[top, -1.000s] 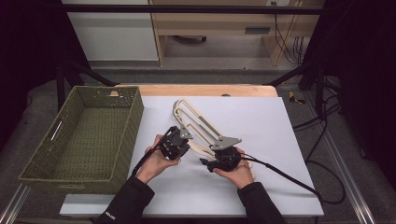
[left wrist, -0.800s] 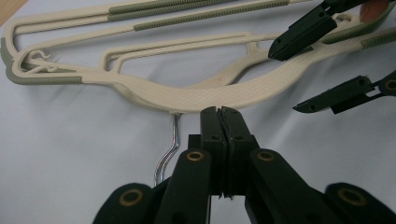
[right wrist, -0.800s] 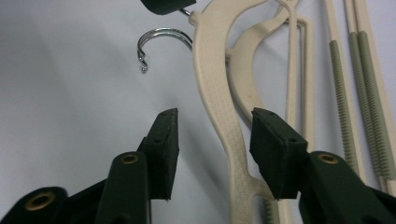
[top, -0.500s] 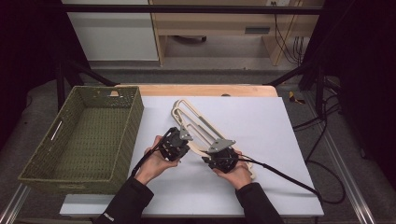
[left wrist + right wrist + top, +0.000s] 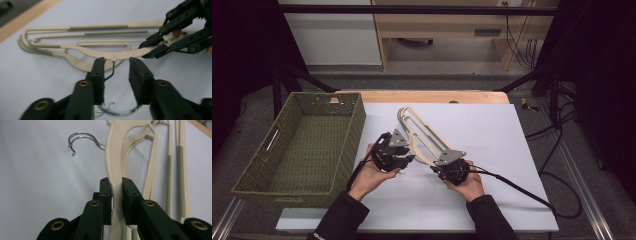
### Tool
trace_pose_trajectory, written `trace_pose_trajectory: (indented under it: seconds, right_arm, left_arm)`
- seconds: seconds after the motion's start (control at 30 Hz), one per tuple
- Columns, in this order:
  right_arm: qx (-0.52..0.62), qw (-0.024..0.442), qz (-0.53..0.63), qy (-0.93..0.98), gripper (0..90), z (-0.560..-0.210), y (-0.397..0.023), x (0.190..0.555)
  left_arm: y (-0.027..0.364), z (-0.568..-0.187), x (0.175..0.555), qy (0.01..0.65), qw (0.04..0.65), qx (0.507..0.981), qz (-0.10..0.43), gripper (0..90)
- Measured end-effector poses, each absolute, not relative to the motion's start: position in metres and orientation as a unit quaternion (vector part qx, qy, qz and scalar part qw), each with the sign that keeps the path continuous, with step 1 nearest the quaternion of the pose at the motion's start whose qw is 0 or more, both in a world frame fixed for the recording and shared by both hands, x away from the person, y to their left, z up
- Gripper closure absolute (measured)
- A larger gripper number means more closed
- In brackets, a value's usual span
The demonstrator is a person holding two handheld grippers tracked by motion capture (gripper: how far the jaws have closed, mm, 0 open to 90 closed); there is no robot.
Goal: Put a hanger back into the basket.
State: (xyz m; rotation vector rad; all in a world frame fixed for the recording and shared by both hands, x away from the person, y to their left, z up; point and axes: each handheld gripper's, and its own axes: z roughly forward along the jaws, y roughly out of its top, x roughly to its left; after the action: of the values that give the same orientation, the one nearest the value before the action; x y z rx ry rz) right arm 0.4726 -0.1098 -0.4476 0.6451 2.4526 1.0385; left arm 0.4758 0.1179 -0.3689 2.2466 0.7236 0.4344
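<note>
A stack of beige plastic hangers (image 5: 422, 131) lies on the white table (image 5: 512, 150). The top hanger (image 5: 100, 51) has a thin metal hook (image 5: 111, 71) whose neck stands between the jaws of my left gripper (image 5: 116, 76); those jaws are open and apart from the wire. My left gripper (image 5: 408, 159) sits at the stack's left side. At the stack's near end, my right gripper (image 5: 439, 169) is shut on the top hanger's arm (image 5: 115, 170), and its fingers (image 5: 160, 41) clamp that end. The chrome hook (image 5: 82, 138) curls to the left of that arm.
A green woven basket (image 5: 257, 165) stands on the table's left, close to my left hand. A wooden strip (image 5: 427, 96) runs along the far edge. A black cable (image 5: 522, 192) trails right from the right gripper.
</note>
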Motion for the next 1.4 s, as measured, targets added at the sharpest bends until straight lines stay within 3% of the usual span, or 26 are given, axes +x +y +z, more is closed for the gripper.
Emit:
trace_pose_trajectory:
  seconds: [0.03,0.1,0.23,0.27,0.43,1.03,1.27,1.4]
  right_arm:
    - [0.231,0.199,0.371,0.877,80.0,-0.448,-0.110,0.473]
    - [0.229,0.209,0.375,0.874,80.7,-0.444,-0.112,0.472]
    - [0.232,0.217,0.370,0.873,81.3,-0.438,-0.116,0.471]
    - [0.231,0.224,0.365,0.874,81.8,-0.435,-0.120,0.470]
    - [0.240,0.243,0.363,0.867,83.0,-0.429,-0.128,0.470]
    - [0.284,0.291,0.361,0.839,87.4,-0.412,-0.167,0.470]
    - [0.280,0.271,0.398,0.830,87.4,-0.395,-0.179,0.459]
    - [0.256,0.232,0.433,0.833,87.4,-0.383,-0.177,0.448]
  left_arm:
    - [0.123,-0.364,0.473,0.286,0.377,0.864,0.173,60.4]
    - [0.134,-0.355,0.469,0.293,0.405,0.849,0.173,48.3]
    - [0.155,-0.340,0.457,0.299,0.447,0.823,0.184,39.3]
    - [0.159,-0.338,0.454,0.300,0.452,0.819,0.187,33.2]
    - [0.176,-0.337,0.439,0.303,0.470,0.806,0.193,23.8]
    - [0.189,-0.362,0.422,0.304,0.480,0.798,0.200,16.6]
    - [0.189,-0.363,0.421,0.302,0.479,0.799,0.201,16.3]
    - [0.188,-0.364,0.422,0.302,0.478,0.800,0.201,15.7]
